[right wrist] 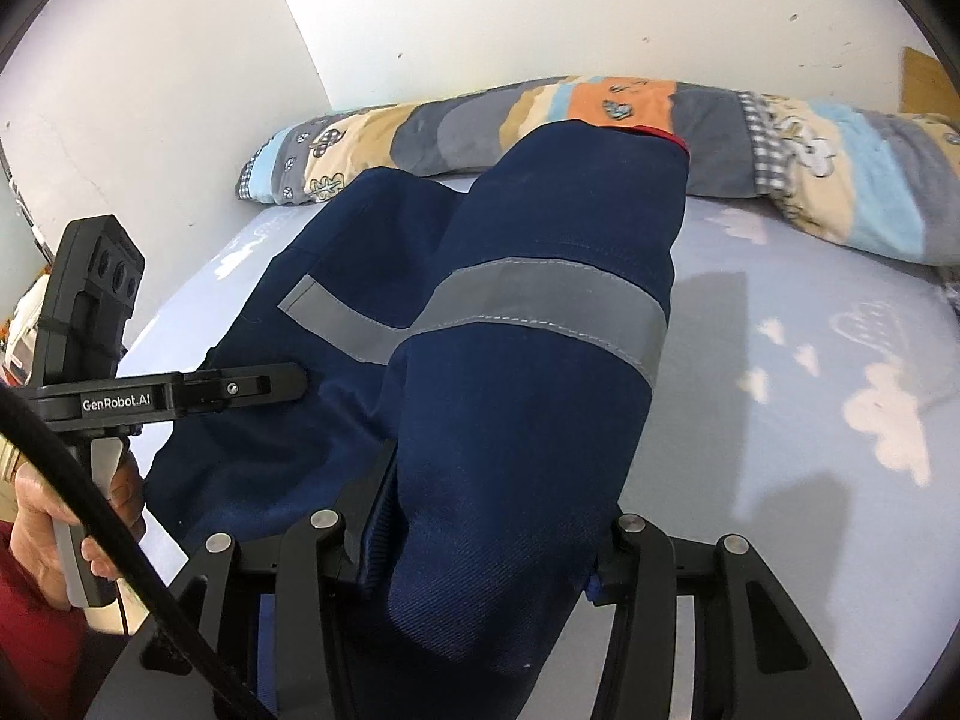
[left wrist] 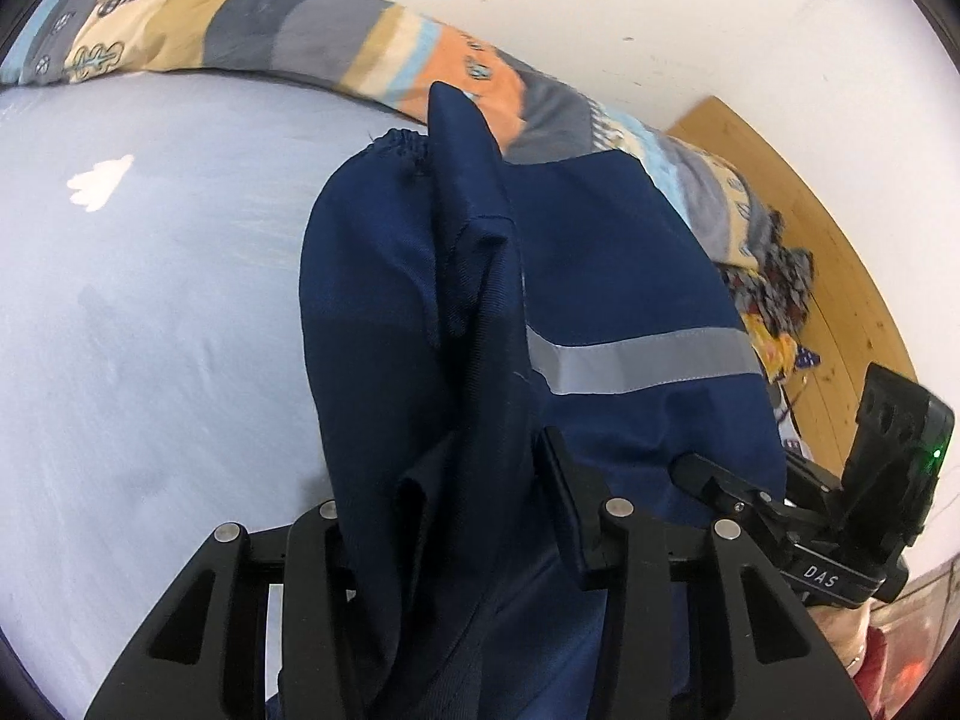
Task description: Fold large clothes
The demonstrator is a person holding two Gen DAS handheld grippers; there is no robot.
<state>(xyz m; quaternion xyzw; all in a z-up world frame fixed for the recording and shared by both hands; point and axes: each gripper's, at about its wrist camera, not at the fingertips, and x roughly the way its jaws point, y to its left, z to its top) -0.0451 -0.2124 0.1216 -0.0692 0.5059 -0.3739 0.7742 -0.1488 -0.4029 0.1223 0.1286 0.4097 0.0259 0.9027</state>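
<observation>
A large navy work jacket (left wrist: 480, 300) with grey reflective stripes (left wrist: 636, 360) hangs over a pale blue bed sheet (left wrist: 150, 300). My left gripper (left wrist: 480, 516) is shut on a bunched fold of its cloth, which drapes over the fingers. My right gripper (right wrist: 480, 540) is shut on another part of the jacket (right wrist: 528, 408), which covers its fingertips. The left gripper (right wrist: 288, 384) also shows in the right wrist view, at the jacket's left edge. The right gripper (left wrist: 708, 474) shows in the left wrist view, at the jacket's right edge.
A long patchwork bolster (right wrist: 600, 120) lies along the white wall at the far side of the bed (right wrist: 810, 360). A wooden floor (left wrist: 840, 276) with crumpled cloth (left wrist: 774, 282) lies to the right of the bed.
</observation>
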